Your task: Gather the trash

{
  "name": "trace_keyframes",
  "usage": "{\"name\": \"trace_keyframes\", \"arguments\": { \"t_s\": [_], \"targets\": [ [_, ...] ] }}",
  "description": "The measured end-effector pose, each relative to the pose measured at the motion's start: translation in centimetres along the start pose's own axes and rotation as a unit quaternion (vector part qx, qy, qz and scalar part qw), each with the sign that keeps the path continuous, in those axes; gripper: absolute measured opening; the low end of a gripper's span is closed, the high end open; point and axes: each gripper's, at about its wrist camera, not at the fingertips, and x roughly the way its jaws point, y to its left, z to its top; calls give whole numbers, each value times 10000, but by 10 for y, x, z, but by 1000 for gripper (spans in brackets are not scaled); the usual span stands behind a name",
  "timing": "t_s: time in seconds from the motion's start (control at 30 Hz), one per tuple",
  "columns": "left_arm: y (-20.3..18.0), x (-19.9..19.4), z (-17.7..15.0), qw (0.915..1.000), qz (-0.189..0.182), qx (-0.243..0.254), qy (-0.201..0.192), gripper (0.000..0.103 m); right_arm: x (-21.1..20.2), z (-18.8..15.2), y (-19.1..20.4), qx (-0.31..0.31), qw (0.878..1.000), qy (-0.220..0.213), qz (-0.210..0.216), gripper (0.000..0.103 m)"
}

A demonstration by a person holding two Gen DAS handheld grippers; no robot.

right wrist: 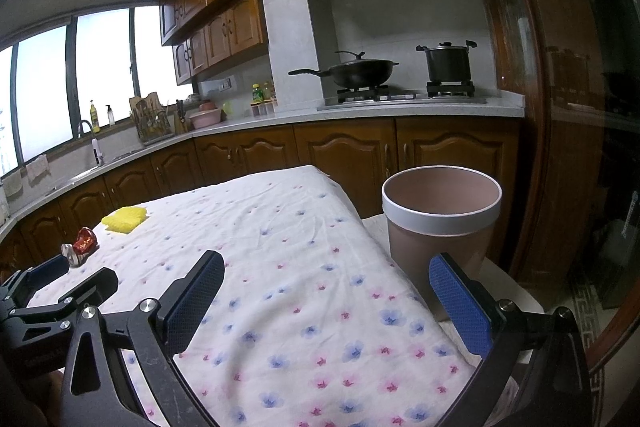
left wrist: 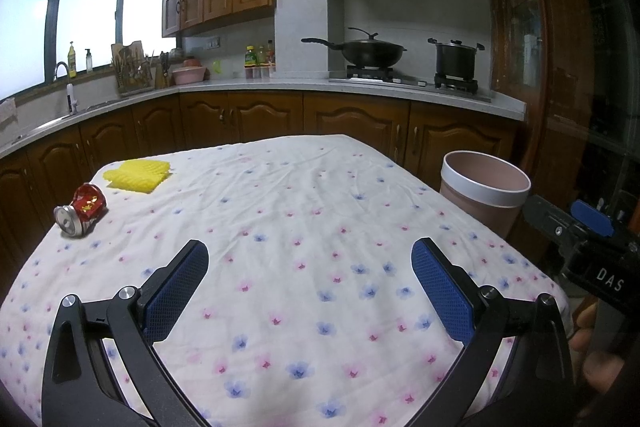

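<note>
A crushed red can [left wrist: 82, 209] lies on its side at the table's left edge, and it shows small in the right wrist view as the can [right wrist: 81, 246]. Beyond it rests a yellow foam net [left wrist: 138, 175], also the net [right wrist: 125, 219]. A pink bin with a white rim [left wrist: 484, 189] stands off the table's right side, close ahead as the bin [right wrist: 440, 223]. My left gripper [left wrist: 310, 269] hangs open over the near middle of the flowered cloth, empty. My right gripper [right wrist: 326, 285] is open and empty over the table's right edge, just short of the bin.
The table [left wrist: 304, 195] wears a white cloth with pink and blue flowers. Wooden cabinets and a counter [left wrist: 280, 87] run behind it, with a wok [left wrist: 370, 51] and a pot [left wrist: 456, 59] on the stove. A dark glass door [right wrist: 580, 147] stands at right.
</note>
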Motion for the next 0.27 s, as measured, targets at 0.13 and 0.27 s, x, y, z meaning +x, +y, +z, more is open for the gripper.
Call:
{"name": "trace_keyframes", "arguments": {
  "t_s": [0.13,0.27],
  "targets": [
    [1,0,0,10000,-23,-11,22,103,0,0,0,2,10000,5,-2,103],
    [1,3,0,10000,-37,-15,75,103,0,-1,-2,2,10000,39,-11,103]
  ]
}}
